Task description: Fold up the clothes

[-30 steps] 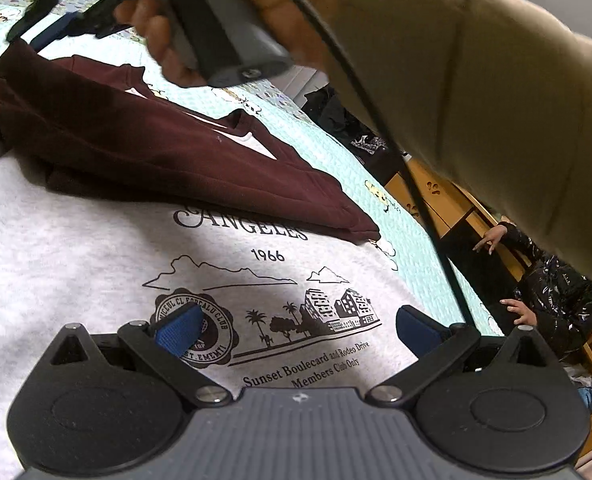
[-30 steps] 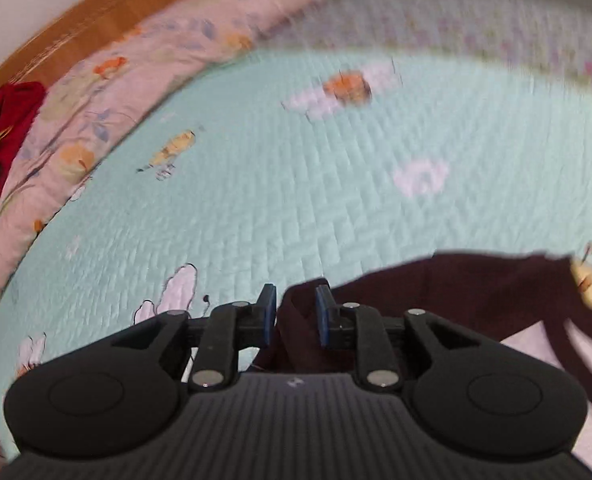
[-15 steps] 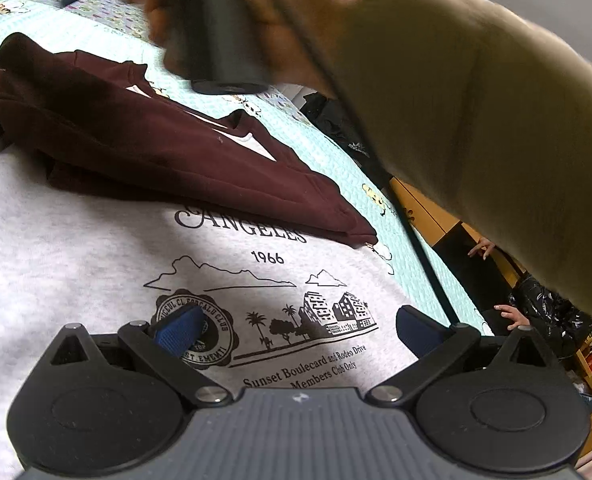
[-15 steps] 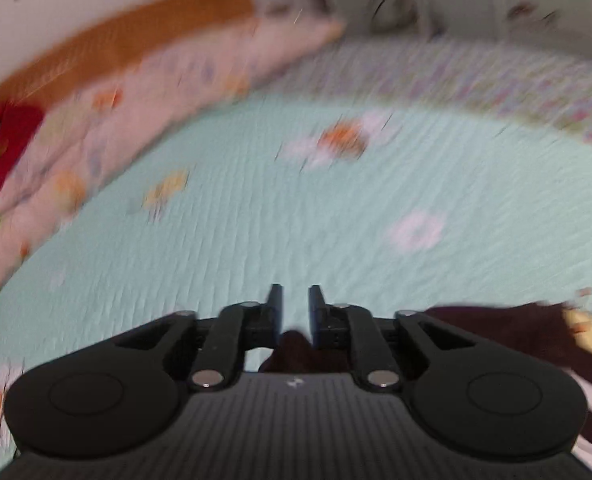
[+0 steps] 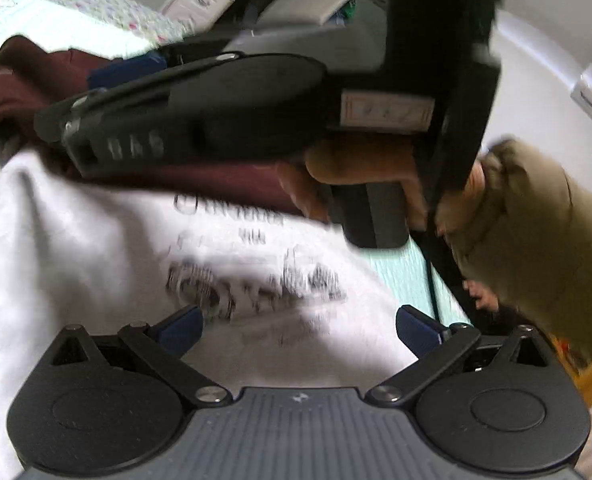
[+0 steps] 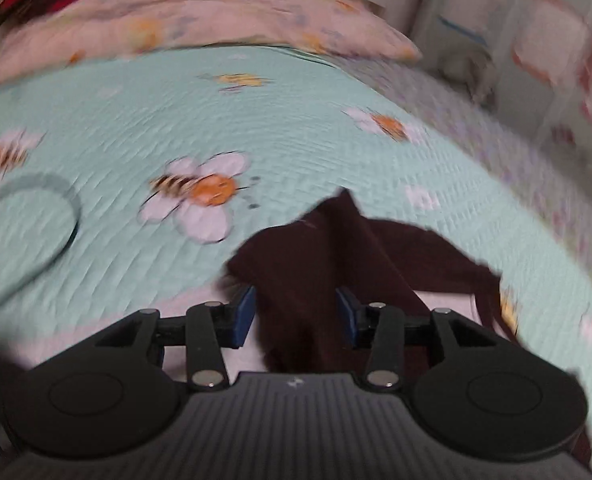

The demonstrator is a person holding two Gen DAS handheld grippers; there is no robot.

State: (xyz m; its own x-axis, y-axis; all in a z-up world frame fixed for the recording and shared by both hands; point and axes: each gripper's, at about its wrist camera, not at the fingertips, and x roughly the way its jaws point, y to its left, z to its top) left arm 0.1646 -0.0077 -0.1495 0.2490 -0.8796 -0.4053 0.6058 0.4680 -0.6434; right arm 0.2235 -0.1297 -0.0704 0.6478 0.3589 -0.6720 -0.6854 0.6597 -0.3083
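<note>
Left gripper (image 5: 298, 326): jaws wide apart, nothing between, hovering over white printed sweatshirt (image 5: 96, 260); maroon garment (image 5: 28, 92) farther ahead, partly under right hand (image 5: 360, 184).

Right gripper (image 6: 295, 316): jaws opening, fold of maroon cloth (image 6: 308, 276) between pads, not pressed. Best to let the cloth drop flat on the quilt (image 6: 136, 120) before pulling back, and avoid dragging the fold.

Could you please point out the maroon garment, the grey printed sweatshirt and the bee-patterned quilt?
maroon garment (image 6: 328, 264): right wrist view, on its raised fold.
grey printed sweatshirt (image 5: 76, 264): left wrist view, on plain fabric left of the print.
bee-patterned quilt (image 6: 136, 120): right wrist view, on bare mint fabric.
</note>
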